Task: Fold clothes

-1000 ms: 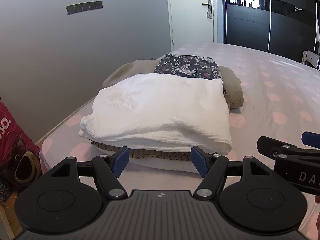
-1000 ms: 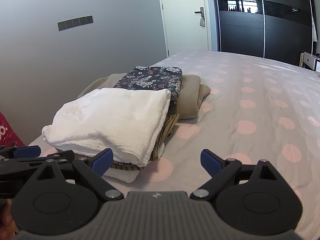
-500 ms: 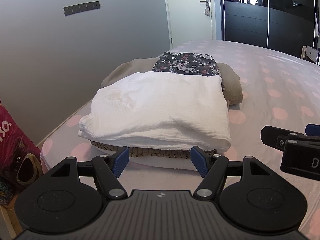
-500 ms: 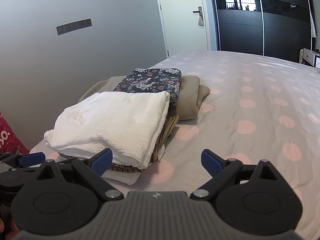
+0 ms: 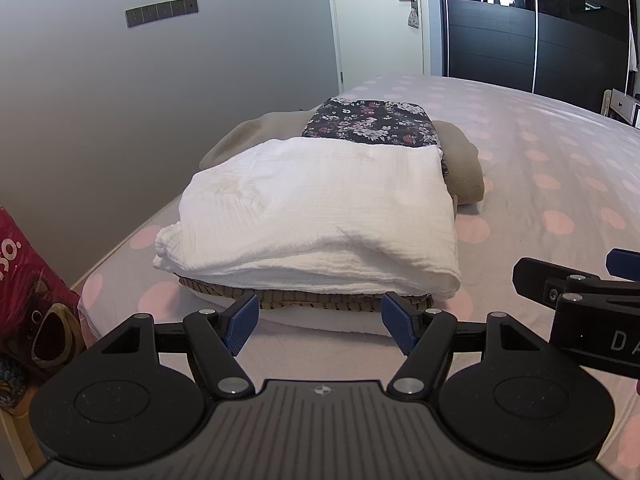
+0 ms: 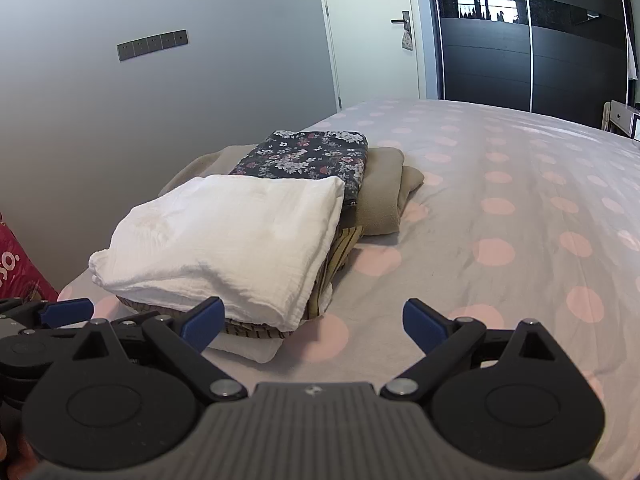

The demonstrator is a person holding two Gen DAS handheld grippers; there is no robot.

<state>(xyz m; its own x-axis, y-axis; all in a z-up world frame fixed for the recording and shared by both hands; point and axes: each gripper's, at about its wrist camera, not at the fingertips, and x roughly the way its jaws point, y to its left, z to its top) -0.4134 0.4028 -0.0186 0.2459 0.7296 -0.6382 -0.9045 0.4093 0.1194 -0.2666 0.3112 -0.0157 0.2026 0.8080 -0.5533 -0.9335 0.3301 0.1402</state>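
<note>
Two piles of folded clothes sit on my bed (image 6: 520, 184), near its left edge by the grey wall (image 5: 120, 100). Closest is the white cloth (image 5: 320, 216), lying on a striped brown cloth (image 6: 340, 248) and a thin white piece. Behind it, at about 12 o'clock in my left view, the flowery dark cloth (image 5: 372, 124) lies on a tan cloth (image 6: 384, 196).

My left view looks straight at the front fold of the white cloth. It hides the striped cloth's side, which only my right view shows, at about 11 o'clock. My right view also shows much more bare bed, spotted pink, from 12 to 3 o'clock. That is my open room for moving.

My left tongs (image 5: 320, 320) are spread wide with nothing between the blue pads (image 5: 240, 322), just in front of the pile's near edge. My right tongs (image 6: 312, 322) are spread wide too, holding nothing, over bare sheet just right of the pile.

At 9 o'clock in the left view the bed edge drops off, and a red bag (image 5: 28, 300) stands there. Far off at 1 o'clock are a white door (image 6: 372, 32) and a black wardrobe (image 6: 520, 40).
</note>
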